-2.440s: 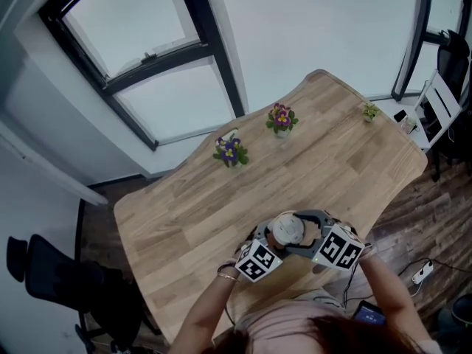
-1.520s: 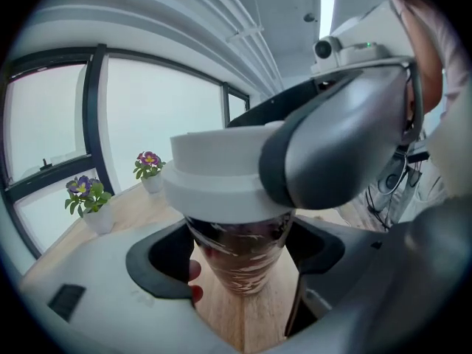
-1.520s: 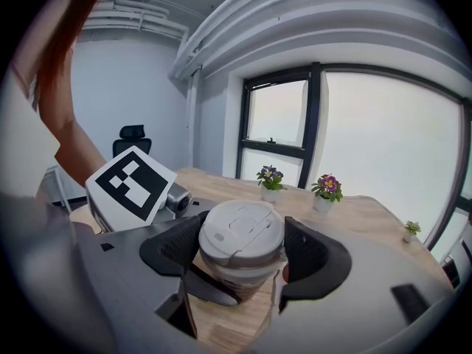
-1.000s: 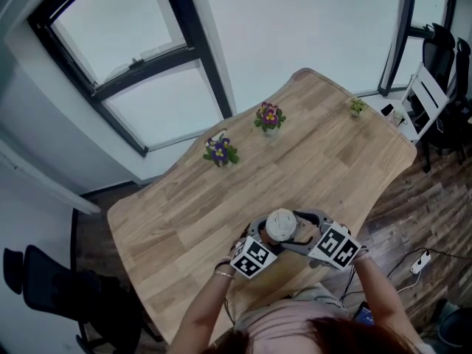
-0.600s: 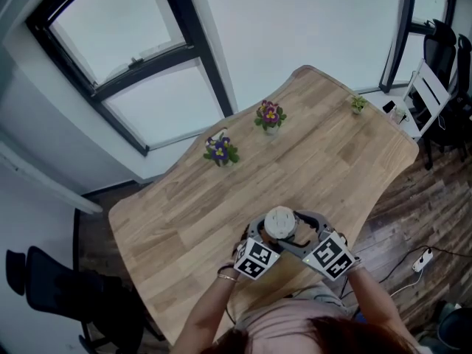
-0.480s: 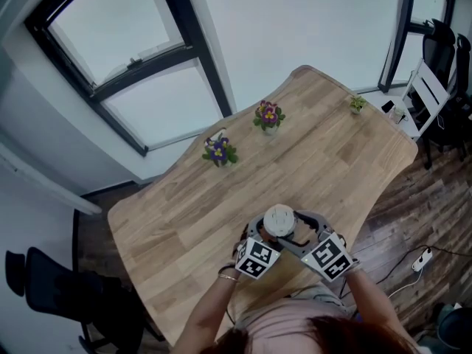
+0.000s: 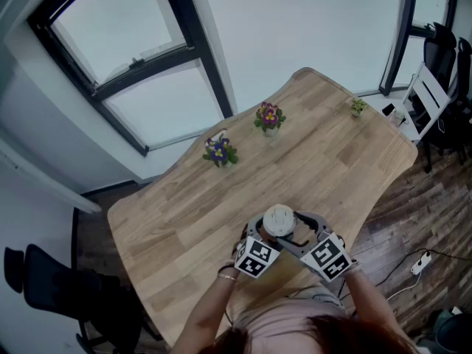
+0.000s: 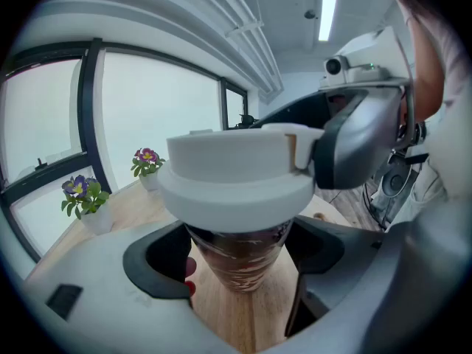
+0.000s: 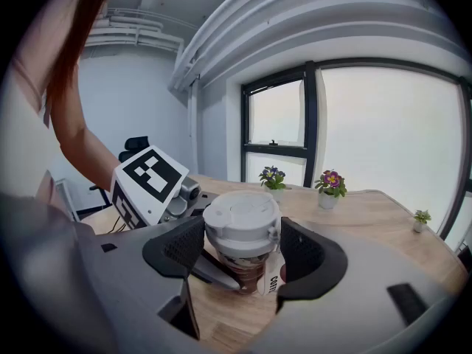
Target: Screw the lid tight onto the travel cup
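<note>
Travel cup (image 8: 240,260), brown-patterned, at the wooden desk's (image 7: 184,220) near edge, clamped by the left hand-held gripper (image 8: 241,271). The right hand-held gripper (image 9: 241,243), spread wide, pinches its white plastic lid (image 9: 241,220). Tightening step, I judge; next, twist the lid.

lid (image 9: 241,216): matt white plastic; cup (image 8: 240,260): glossy brown; table (image 7: 332,153): grained wood

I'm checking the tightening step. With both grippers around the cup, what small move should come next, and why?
Probably twist the right gripper clockwise: its pads sit against the white lid, while the left gripper clamps the brown cup below, steadying it.
</note>
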The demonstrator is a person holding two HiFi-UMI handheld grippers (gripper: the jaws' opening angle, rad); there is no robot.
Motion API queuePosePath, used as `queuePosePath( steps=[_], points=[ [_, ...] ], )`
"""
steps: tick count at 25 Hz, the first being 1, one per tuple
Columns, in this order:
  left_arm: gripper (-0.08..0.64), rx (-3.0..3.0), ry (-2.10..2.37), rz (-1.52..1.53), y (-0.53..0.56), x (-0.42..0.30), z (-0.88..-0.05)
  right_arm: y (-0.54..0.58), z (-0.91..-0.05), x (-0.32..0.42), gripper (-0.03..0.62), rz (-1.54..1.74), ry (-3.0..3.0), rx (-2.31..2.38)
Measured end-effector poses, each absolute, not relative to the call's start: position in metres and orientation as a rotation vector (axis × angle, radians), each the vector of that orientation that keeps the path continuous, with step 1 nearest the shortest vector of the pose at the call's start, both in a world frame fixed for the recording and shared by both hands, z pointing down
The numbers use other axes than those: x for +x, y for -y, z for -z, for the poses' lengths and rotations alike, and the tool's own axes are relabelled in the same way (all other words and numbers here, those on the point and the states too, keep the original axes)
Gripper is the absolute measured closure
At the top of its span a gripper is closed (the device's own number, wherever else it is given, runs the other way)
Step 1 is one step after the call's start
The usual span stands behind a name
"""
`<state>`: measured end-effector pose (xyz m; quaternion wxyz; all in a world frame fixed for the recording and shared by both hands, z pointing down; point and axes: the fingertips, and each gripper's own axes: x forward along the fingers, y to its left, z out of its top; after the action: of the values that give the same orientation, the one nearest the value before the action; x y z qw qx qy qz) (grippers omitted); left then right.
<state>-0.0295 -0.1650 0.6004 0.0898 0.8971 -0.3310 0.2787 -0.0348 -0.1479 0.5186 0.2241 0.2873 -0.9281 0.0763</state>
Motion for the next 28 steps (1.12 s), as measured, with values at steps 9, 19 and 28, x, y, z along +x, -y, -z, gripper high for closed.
queuePosePath(
  steps=[9,19,28],
  points=[
    [0.19,2.575,1.098,-0.792,0.155,-0.039,-0.595,0.146,-0.519,-0.036,0.276,-0.209,2.567,0.752],
    [0.19,2.446,1.276,-0.728,0.135,-0.053,-0.585,0.144,-0.51,-0.03,0.278,-0.219,2.625,0.693],
    [0.282,2.299,1.539,-0.575,0.125,-0.067,-0.562,0.142,-0.506,-0.019,0.359,-0.264,2.704,0.665]
  ],
)
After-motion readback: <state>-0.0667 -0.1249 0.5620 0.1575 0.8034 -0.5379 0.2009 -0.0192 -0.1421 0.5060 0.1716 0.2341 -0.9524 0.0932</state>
